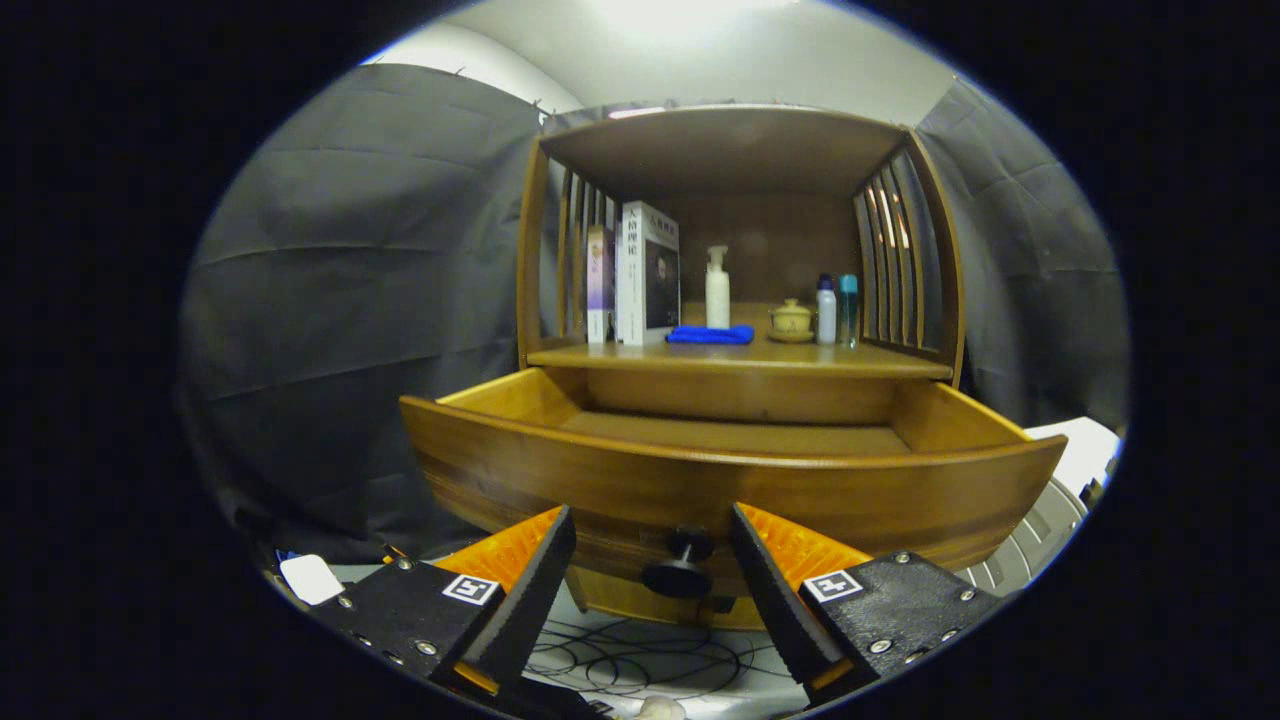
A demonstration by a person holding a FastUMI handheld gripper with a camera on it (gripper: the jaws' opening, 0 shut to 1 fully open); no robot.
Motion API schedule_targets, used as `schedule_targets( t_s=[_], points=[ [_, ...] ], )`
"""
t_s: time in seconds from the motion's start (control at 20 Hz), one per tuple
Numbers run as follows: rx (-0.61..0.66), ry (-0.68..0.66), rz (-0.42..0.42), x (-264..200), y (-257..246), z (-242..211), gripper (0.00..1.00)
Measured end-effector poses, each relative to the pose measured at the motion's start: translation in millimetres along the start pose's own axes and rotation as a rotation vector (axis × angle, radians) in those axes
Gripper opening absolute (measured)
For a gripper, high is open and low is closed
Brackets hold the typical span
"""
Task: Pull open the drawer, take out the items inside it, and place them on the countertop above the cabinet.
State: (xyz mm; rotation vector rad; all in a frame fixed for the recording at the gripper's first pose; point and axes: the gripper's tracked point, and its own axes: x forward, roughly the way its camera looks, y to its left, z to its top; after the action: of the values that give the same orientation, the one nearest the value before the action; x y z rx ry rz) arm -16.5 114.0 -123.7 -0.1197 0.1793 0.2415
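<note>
Your tongs (652, 560) are spread wide, pinching nothing, and the round dark knob (680, 572) of the curved wooden drawer (730, 480) sits in the gap between the two fingers without either one touching it. Below the knob you can see a tangle of thin black cable (640, 660) lying on a pale floor or mat, and a small white card (311, 578) lies off to the left of your left finger.

Just beyond the fingers the drawer stands pulled well out from the wooden cabinet (740, 260). Its front panel bows toward you, and over its rim you see the drawer's bare wooden bottom; from this angle the part hidden behind the front panel cannot be checked.

Above and behind the drawer is the wooden surface (860, 365) of the cabinet, roofed by a top board and flanked by slatted sides. On it, from left to right: a thin purple-and-white book (599, 285) standing upright, touching a thicker white book with a dark cover (648, 272); a folded blue cloth (711, 335) lying flat near the front edge; a white pump bottle (717, 290) standing just behind the cloth; a small yellowish lidded cup on a saucer (791, 320); then a white bottle with a dark cap (826, 312) and a teal bottle (848, 308) side by side near the right slats.
</note>
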Motion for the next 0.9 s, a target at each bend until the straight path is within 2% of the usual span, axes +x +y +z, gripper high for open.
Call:
schedule_targets(
  t_s=[0.2, 0.45, 0.55, 0.9],
  points=[
    [-0.006, -0.107, 0.02, -3, 0, 43, 0.95],
    [0.03, -0.146, -0.006, 17, -26, 77, 0.95],
    [0.044, -0.103, -0.004, 32, -36, 80, 0.95],
    [0.125, 0.173, -0.007, 96, -74, 58, 0.95]
  ],
)
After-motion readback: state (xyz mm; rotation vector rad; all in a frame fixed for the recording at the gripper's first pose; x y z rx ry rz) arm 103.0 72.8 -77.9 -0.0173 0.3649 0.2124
